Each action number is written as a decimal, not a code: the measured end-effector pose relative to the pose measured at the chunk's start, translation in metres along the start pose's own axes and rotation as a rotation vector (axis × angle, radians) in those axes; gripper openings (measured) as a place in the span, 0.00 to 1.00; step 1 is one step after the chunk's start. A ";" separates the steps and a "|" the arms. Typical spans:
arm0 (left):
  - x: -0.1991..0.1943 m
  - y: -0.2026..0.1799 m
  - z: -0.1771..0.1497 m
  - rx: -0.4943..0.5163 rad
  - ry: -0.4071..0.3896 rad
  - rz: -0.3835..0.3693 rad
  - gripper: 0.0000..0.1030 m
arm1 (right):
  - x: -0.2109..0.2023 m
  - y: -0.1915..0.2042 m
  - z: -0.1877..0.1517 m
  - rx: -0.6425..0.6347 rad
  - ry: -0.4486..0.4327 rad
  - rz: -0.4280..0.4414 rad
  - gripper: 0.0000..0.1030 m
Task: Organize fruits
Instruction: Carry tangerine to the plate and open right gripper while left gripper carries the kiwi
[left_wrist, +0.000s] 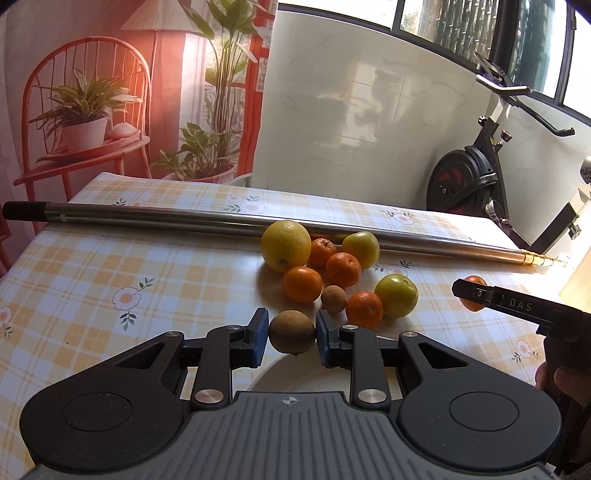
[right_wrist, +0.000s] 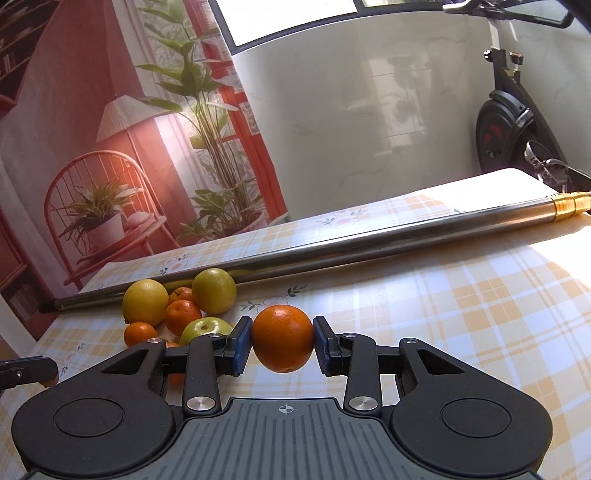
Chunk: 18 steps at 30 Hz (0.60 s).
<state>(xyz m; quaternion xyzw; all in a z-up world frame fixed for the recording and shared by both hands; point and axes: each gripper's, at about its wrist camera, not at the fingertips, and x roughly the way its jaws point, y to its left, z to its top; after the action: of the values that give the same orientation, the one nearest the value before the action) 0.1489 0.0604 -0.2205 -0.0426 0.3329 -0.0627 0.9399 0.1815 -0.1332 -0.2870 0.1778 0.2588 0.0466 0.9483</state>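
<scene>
From the left wrist view, my left gripper (left_wrist: 291, 338) has its blue pads clamped on a brown kiwi (left_wrist: 291, 336), held just above the rim of a white plate (left_wrist: 280, 376) that peeks out under the fingers. Beyond the plate the remaining fruit sits in a cluster near the steel pole (left_wrist: 221, 218): a lemon (left_wrist: 285, 245), several tangerines and two green apples. From the right wrist view, my right gripper (right_wrist: 282, 343) is closed on an orange (right_wrist: 282, 338), lifted off the checked tablecloth (right_wrist: 461, 314), to the right of that cluster. I judge both hands are mid-carry; next I must lower each fruit to its spot and open gently so nothing rolls.
</scene>
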 end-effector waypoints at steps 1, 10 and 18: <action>-0.002 0.000 -0.001 0.002 -0.003 -0.003 0.28 | -0.006 0.004 0.000 -0.003 -0.003 0.004 0.31; -0.018 0.009 -0.011 -0.015 -0.002 -0.021 0.28 | -0.045 0.037 -0.006 -0.085 -0.011 0.042 0.32; -0.027 0.013 -0.024 0.004 0.033 -0.006 0.28 | -0.055 0.065 -0.017 -0.140 0.027 0.098 0.31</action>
<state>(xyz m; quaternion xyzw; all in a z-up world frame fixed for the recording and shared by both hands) 0.1141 0.0762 -0.2233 -0.0407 0.3479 -0.0669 0.9342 0.1260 -0.0771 -0.2512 0.1227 0.2588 0.1135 0.9514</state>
